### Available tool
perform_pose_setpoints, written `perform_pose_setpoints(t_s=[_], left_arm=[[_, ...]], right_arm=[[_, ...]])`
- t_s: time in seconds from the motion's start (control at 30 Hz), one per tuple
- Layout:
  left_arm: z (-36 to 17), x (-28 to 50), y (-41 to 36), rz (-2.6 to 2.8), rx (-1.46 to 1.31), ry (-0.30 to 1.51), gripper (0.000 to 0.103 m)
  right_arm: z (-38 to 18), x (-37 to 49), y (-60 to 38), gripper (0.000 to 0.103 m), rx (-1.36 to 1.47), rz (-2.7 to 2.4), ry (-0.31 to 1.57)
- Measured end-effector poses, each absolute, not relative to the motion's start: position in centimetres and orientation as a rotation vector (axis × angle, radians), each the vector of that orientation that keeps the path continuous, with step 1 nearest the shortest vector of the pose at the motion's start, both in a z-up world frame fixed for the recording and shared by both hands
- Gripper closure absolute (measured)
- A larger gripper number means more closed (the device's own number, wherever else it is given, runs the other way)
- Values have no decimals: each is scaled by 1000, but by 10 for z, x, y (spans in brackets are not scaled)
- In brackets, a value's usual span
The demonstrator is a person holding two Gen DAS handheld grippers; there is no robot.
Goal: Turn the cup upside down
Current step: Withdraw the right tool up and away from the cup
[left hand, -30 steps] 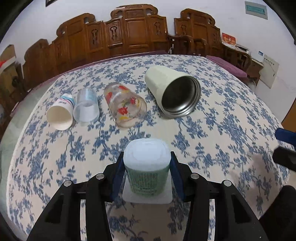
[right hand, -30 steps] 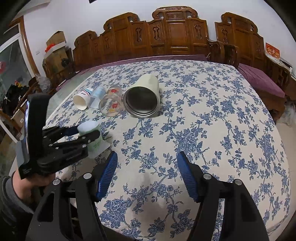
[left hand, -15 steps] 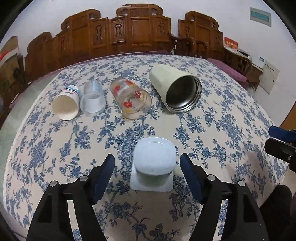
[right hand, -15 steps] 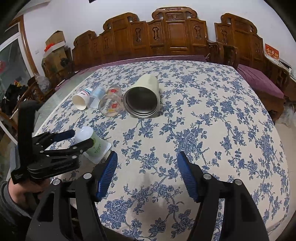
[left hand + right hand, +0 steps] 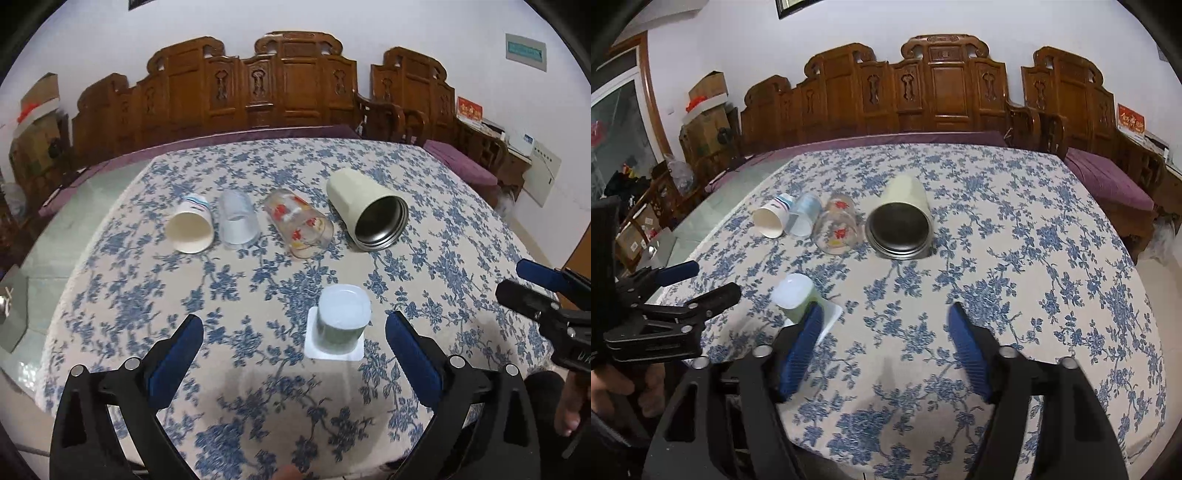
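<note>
Upturned cup (image 5: 342, 320) ahead of spread left tongs (image 5: 294, 334); untouched

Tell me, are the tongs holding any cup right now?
No, nothing is held. The left tongs are open, with the upside-down green cup standing free on the table beyond them. The right tongs are open and empty too.

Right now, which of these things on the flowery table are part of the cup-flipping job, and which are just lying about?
Part of the job:
green cup, standing upside down
left gripper, open

Lying about:
paper cup
clear plastic cup
flowered glass
steel tumbler
right gripper, open
</note>
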State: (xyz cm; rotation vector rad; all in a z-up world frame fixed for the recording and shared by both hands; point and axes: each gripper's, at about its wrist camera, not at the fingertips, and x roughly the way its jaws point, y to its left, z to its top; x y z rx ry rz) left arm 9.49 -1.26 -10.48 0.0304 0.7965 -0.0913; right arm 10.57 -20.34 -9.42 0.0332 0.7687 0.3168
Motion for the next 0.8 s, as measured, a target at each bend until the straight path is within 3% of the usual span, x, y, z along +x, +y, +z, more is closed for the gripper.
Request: perform_pose_setpoints(t_s=[0.23,0.8], left_arm=[[-95,75,2,-77,16,805,8],[-34,3,19,-40,-9,615,8]], right_arm=[[-91,88,-192,7,34,298,745],[-29,12,-184,5,39,269,501]])
